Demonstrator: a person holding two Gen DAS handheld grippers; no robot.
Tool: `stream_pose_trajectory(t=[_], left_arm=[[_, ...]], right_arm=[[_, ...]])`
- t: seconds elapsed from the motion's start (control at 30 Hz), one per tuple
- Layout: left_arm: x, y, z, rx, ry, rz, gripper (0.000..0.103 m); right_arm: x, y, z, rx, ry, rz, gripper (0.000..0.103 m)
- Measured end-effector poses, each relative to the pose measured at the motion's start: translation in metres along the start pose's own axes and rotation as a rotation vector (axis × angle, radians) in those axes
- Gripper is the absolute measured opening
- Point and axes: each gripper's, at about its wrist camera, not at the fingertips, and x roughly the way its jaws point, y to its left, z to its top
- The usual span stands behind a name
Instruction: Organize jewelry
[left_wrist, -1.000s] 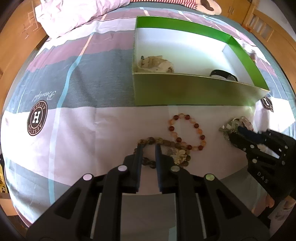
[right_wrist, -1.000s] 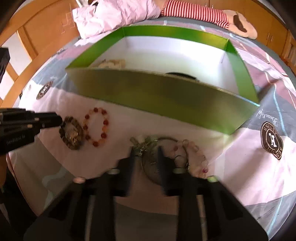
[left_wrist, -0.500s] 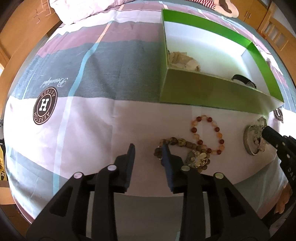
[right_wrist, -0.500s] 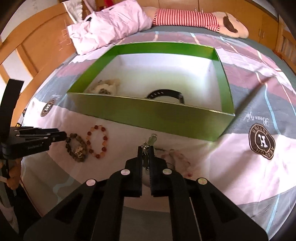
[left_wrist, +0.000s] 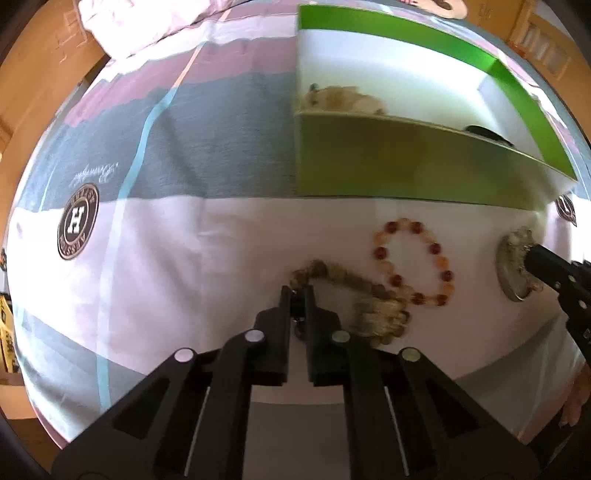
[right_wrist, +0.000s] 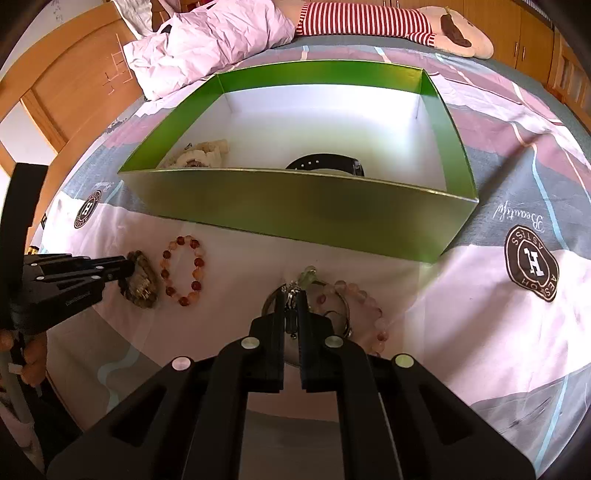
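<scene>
In the left wrist view my left gripper (left_wrist: 297, 295) has its jaws closing tight on the near end of a brown bead bracelet (left_wrist: 347, 280), which trails right into a clump. Beside it lies a red and orange bead bracelet (left_wrist: 413, 262). In the right wrist view my right gripper (right_wrist: 293, 295) is shut on the charm chain of a silver bangle (right_wrist: 271, 301), and a pink bead bracelet (right_wrist: 365, 306) lies against it. The same view shows the left gripper (right_wrist: 127, 266) at the brown bracelet (right_wrist: 142, 286). The right gripper (left_wrist: 532, 254) shows at the bangle (left_wrist: 511, 269).
An open green box (right_wrist: 295, 199) stands just behind the jewelry on the striped bedspread (right_wrist: 498, 325); inside are a black strap (right_wrist: 325, 162) and cream beads (right_wrist: 201, 153). A crumpled pink cloth (right_wrist: 207, 44) and a striped plush toy (right_wrist: 369, 18) lie beyond. Wooden bed rails border both sides.
The left gripper opened wider, shifted along the brown bracelet and closed on its end. The right gripper shut on the bangle's charm and its view now looks down into the box.
</scene>
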Motion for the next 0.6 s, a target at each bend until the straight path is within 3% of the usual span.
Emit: stream_pose_trajectory(t=[0.17, 0.33, 0.6], left_arm=[[-0.044, -0.002, -0.001, 0.015, -0.148, -0.143, 0.006], [-0.075, 0.000, -0.005, 0.011, -0.235, -0.255, 0.006], [-0.074, 0.000, -0.001, -0.002, -0.236, -0.268, 0.006]], right_arm=[[-0.006, -0.001, 0.002, 0.011, -0.022, 0.015, 0.006], [-0.008, -0.001, 0.004, 0.014, -0.035, 0.024, 0.006], [-0.009, 0.000, 0.004, 0.012, -0.040, 0.027, 0.006]])
